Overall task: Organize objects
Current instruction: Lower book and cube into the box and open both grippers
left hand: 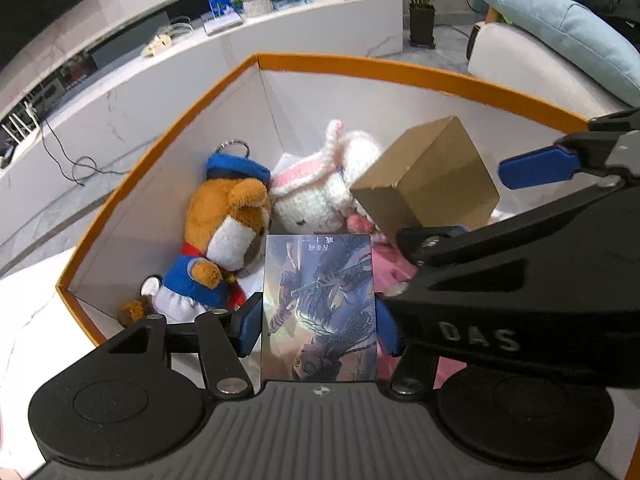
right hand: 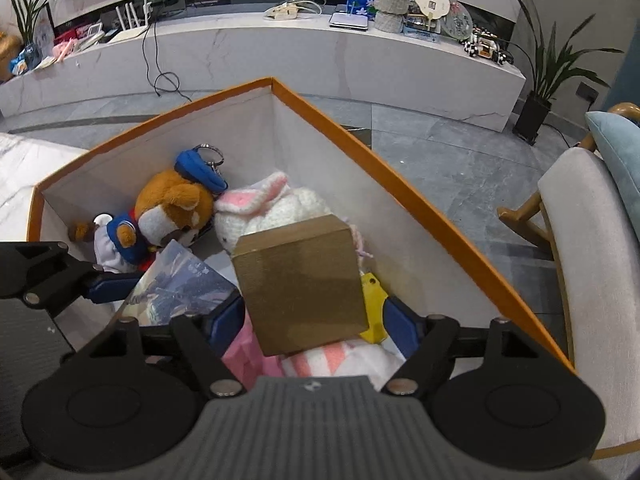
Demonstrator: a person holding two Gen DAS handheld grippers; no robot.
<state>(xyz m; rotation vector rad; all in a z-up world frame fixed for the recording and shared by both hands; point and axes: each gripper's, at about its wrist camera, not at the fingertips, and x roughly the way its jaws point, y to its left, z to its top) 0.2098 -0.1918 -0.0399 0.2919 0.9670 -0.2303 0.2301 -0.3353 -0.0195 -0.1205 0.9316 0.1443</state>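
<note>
An orange-rimmed white storage box (left hand: 160, 136) (right hand: 400, 176) holds a brown plush bear in a blue sailor suit (left hand: 224, 240) (right hand: 168, 212) and a white crocheted rabbit (left hand: 316, 192) (right hand: 276, 208). My left gripper (left hand: 318, 320) is shut on an illustrated card box (left hand: 318, 304) (right hand: 180, 284), held over the storage box. My right gripper (right hand: 316, 320) is shut on a brown cardboard box (right hand: 300, 288) (left hand: 428, 180), held above the rabbit. Pink-and-white fabric (right hand: 320, 360) and a yellow item (right hand: 372, 304) lie beneath it.
A long white marble TV console (right hand: 320, 60) with clutter, a teddy bear and cables stands behind. A potted plant (right hand: 540, 80) stands at its right end. A white chair with a blue cushion (right hand: 600, 220) is at the right. The storage box sits on a white marble surface (right hand: 24, 168).
</note>
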